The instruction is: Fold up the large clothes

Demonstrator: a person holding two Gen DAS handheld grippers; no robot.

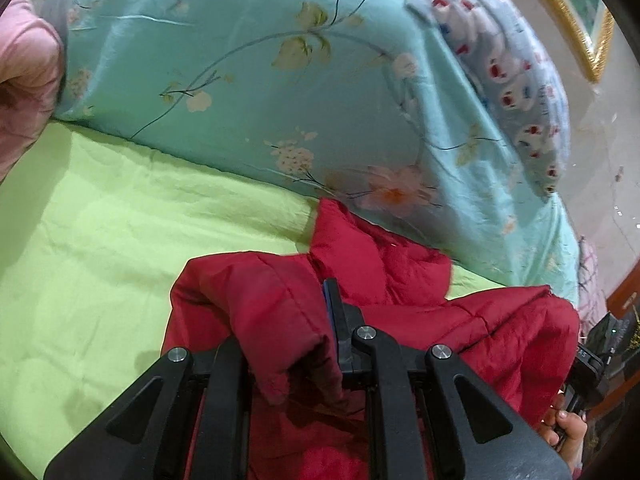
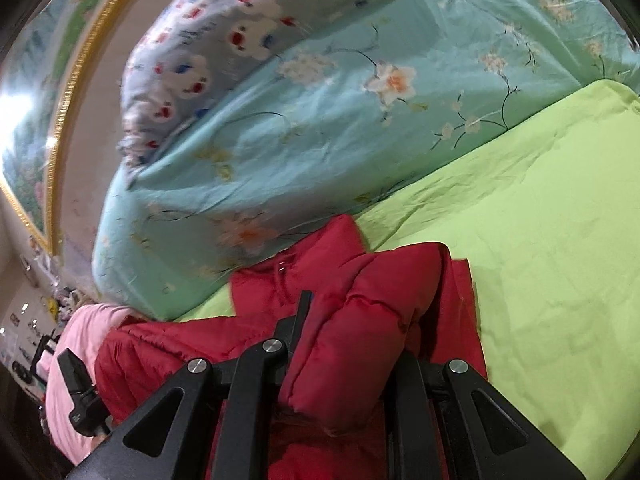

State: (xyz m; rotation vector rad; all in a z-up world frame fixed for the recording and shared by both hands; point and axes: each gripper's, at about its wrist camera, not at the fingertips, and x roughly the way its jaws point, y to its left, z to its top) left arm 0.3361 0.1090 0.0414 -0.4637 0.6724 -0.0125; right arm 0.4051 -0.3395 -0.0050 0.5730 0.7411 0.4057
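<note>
A red padded jacket [image 1: 420,264] lies bunched on the green bed sheet [image 1: 120,220], its hood end towards the quilt. My left gripper [image 1: 316,320] is shut on a fold of the jacket. One black finger [image 1: 334,312] shows and the other is buried under red fabric. In the right wrist view my right gripper [image 2: 332,320] is shut on another thick fold of the jacket [image 2: 384,280]. Its left finger [image 2: 302,316] is visible and the right one is covered. The cloth hangs back over both gripper bodies.
A turquoise floral quilt [image 1: 240,80] is heaped just behind the jacket, with a blue-grey patterned blanket [image 1: 500,60] on top. A gold picture frame [image 1: 580,20] hangs on the wall. A hand [image 1: 568,428] and pink clothing [image 2: 76,340] show at the edges. Open green sheet [image 2: 540,240] stretches beside the jacket.
</note>
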